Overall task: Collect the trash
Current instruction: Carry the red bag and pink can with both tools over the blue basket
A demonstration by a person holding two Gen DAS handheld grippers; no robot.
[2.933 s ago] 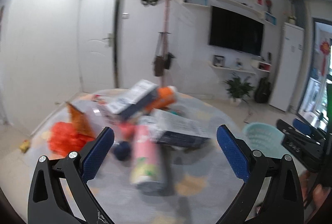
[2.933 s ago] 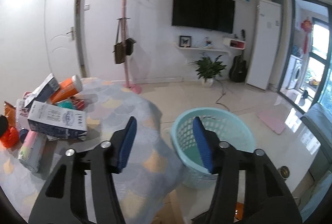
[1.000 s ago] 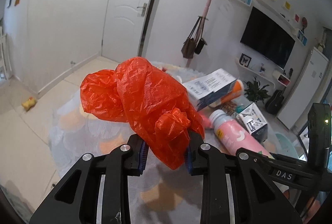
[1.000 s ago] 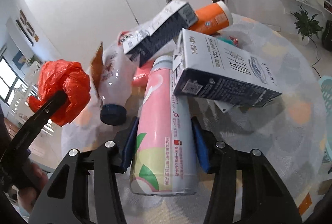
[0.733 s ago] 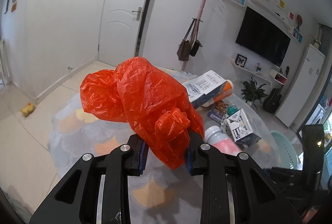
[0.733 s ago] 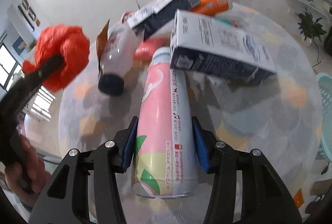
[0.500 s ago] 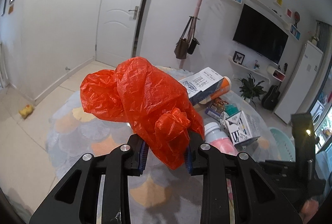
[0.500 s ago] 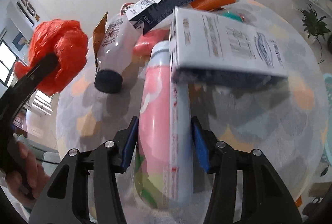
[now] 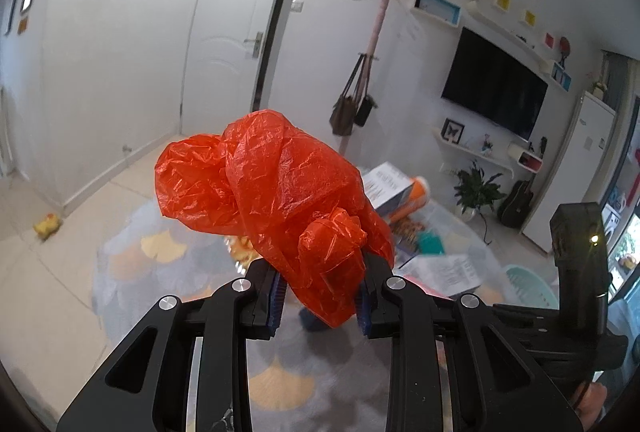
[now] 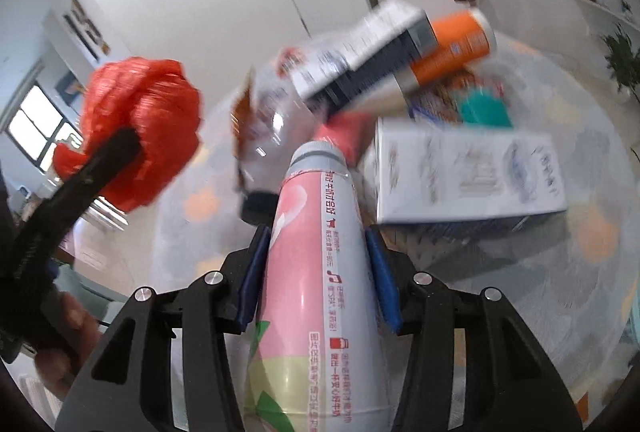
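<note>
Left gripper pinches a crumpled orange plastic bag clear of the counter. Right gripper fingers are closing on a pink bottle, lifting it from the trash pile.

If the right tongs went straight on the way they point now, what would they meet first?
Probably the clear plastic bottle lying just past the cap of the pink bottle held in the right tongs, though motion blur leaves depth uncertain.

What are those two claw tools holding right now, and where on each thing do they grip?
The left gripper pinches the orange plastic bag by its bunched lower end. The right gripper, jaws closing, clamps the pink bottle across its middle.
</note>
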